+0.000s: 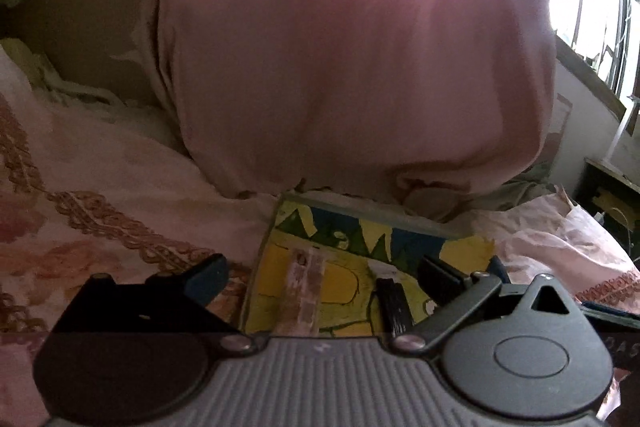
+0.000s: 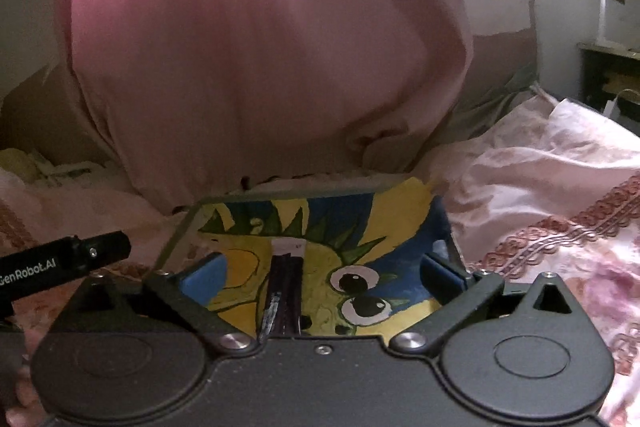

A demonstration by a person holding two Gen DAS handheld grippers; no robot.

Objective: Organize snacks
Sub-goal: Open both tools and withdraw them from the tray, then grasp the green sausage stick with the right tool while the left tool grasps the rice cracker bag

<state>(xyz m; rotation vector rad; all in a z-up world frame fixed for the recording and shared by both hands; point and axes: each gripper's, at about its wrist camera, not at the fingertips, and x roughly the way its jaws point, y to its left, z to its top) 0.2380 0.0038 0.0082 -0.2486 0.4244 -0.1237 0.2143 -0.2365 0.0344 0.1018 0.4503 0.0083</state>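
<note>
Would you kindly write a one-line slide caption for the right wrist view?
Open right claw above a dark snack bar lying on a painted board, pink cloth hanging behind.

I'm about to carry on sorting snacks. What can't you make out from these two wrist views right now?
- Dark snack stick, right wrist view: its near end is cut off by the gripper body, its label unreadable.
- Pale pink-brown wrapper, left wrist view: blurred, contents unclear.
- Painted yellow, green and blue board: its far edge runs under the pink hanging cloth.
- Behind that cloth: hidden in both views.
- Any other snacks: none visible.
</note>
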